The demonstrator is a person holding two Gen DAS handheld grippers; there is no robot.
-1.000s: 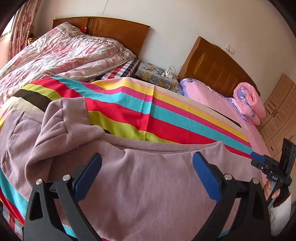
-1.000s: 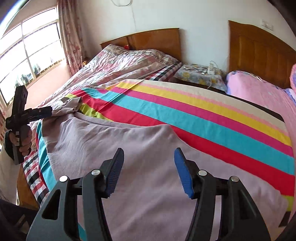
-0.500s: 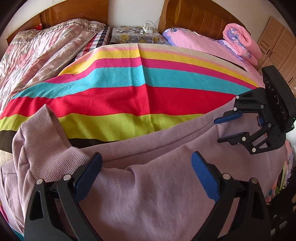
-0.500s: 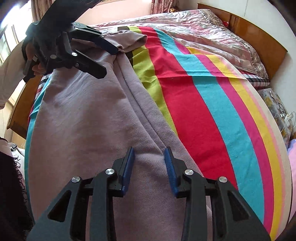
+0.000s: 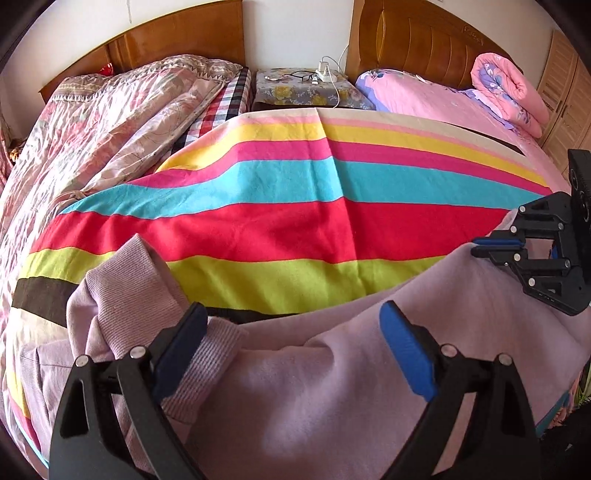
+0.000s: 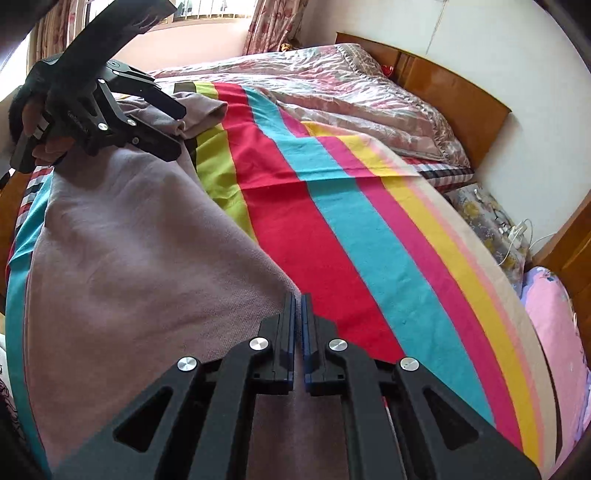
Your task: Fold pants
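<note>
Mauve pants (image 5: 303, 373) lie across the near edge of a striped blanket (image 5: 295, 221). Their ribbed cuff (image 5: 122, 295) is bunched at the left. My left gripper (image 5: 291, 347) is open over the pants' far edge, its left pad beside the cuff. It also shows in the right wrist view (image 6: 173, 129), at the cuff end (image 6: 199, 107). My right gripper (image 6: 297, 328) is shut on the far edge of the pants (image 6: 129, 258). It shows in the left wrist view (image 5: 491, 247) at the right end of the fabric.
A quilted floral duvet (image 5: 92, 122) lies at the back left. A nightstand (image 5: 306, 88) with cables stands between two wooden headboards. A pink bed (image 5: 443, 107) with a rolled quilt is at the back right. A window (image 6: 207, 14) is beyond the bed.
My right gripper has closed from a narrow gap onto the pants' edge. My left gripper has come down closer to the cuff, still open.
</note>
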